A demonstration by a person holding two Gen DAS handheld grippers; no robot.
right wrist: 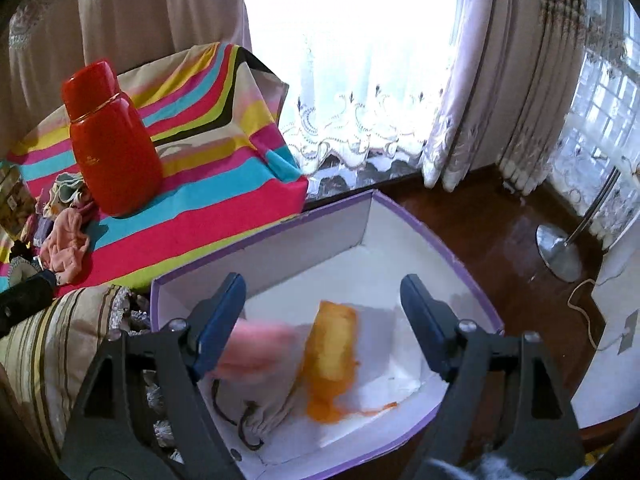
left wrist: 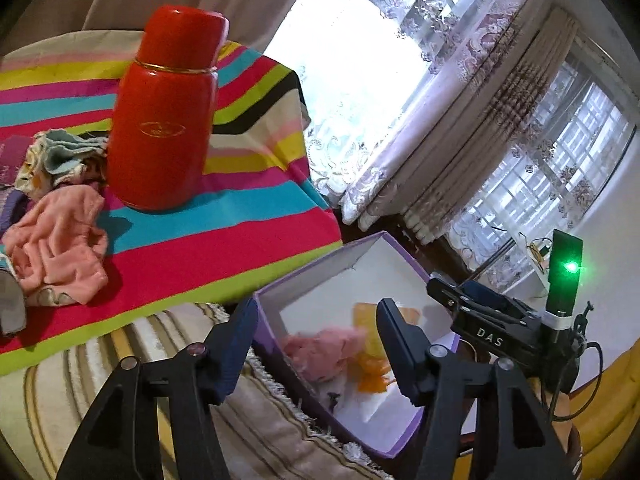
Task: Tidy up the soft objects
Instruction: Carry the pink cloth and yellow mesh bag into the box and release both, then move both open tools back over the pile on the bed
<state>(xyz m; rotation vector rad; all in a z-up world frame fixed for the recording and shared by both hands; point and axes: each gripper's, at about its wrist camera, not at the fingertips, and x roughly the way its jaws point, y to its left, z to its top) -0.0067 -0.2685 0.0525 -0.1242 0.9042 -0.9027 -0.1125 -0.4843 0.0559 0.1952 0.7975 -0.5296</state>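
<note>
Item one: the box (right wrist: 460,264), purple outside, white inside, lid off, sitting just beside the striped cloth (right wrist: 208,216). From my right gripper (right wrist: 322,312), which hangs over it with jaws spread and nothing between them, I count three things inside: an orange cloth (right wrist: 330,360) near the middle, a pink cloth (right wrist: 256,348) touching its left side (blurred, so I can't tell the shape), and a pale drawstring bag (right wrist: 264,412) at the near corner.

Item two: the red flask (left wrist: 164,112), upright on the striped cloth, cap on.

Item three: loose pile beside the flask, outside the box: a pink towel (left wrist: 60,240) and a patterned rag (left wrist: 60,156) behind it.

My left gripper (left wrist: 316,344) also has its jaws spread, empty, above the box's near edge.
</note>
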